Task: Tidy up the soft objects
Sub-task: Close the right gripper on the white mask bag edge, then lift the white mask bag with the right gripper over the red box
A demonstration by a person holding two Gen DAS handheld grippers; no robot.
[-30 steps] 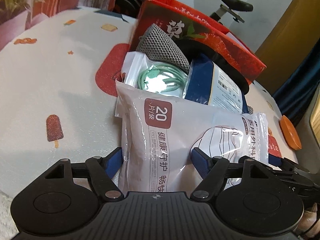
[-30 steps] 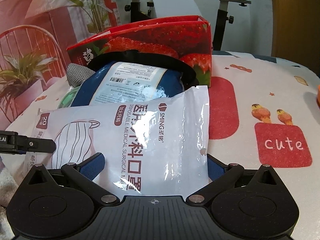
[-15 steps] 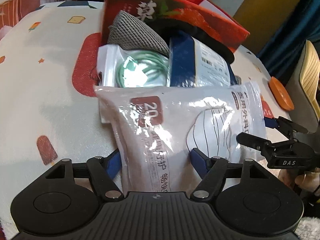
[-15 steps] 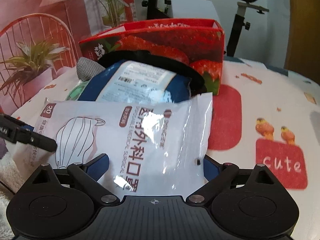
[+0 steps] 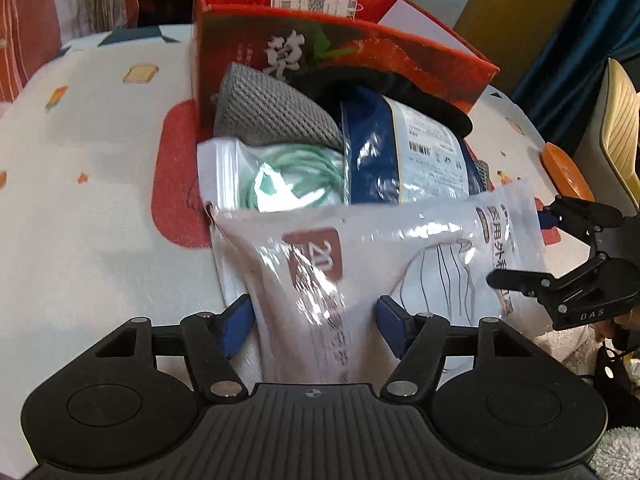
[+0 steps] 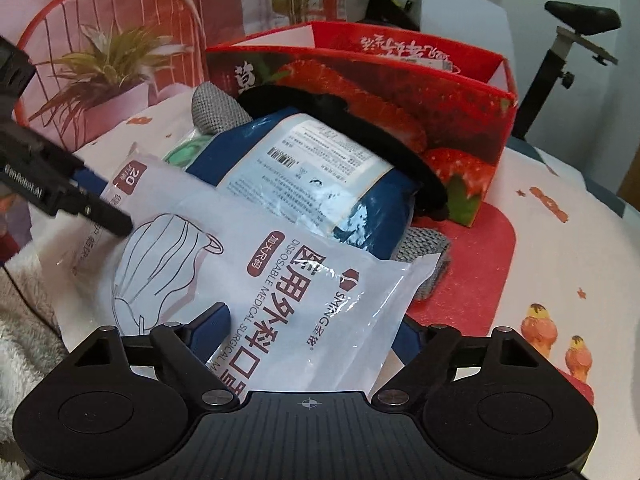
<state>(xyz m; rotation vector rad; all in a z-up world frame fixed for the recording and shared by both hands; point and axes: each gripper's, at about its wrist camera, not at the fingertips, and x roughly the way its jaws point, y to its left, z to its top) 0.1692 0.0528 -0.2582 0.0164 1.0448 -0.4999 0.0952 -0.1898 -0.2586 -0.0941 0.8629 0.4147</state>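
A white surgical mask pack (image 5: 384, 268) is held off the table by both grippers. My left gripper (image 5: 316, 316) is shut on its "20" end. My right gripper (image 6: 312, 332) is shut on its other end (image 6: 280, 280); it also shows at the right of the left wrist view (image 5: 568, 264). Behind the pack lie a blue packet with a white label (image 5: 404, 152), a clear bag of green cord (image 5: 288, 180), a grey knitted cloth (image 5: 264, 112) and a black soft item (image 6: 352, 120), all leaning on a red strawberry box (image 5: 360, 48).
The table has a white printed cloth (image 5: 92, 184) with red patches. An orange object (image 5: 564, 172) lies at the far right edge. A white fluffy fabric (image 6: 24, 320) lies by the near left. An exercise bike (image 6: 568, 40) stands behind the table.
Both grippers have lifted the mask pack higher and carried it toward the pile and the red box. The box's open top now shows in both views.
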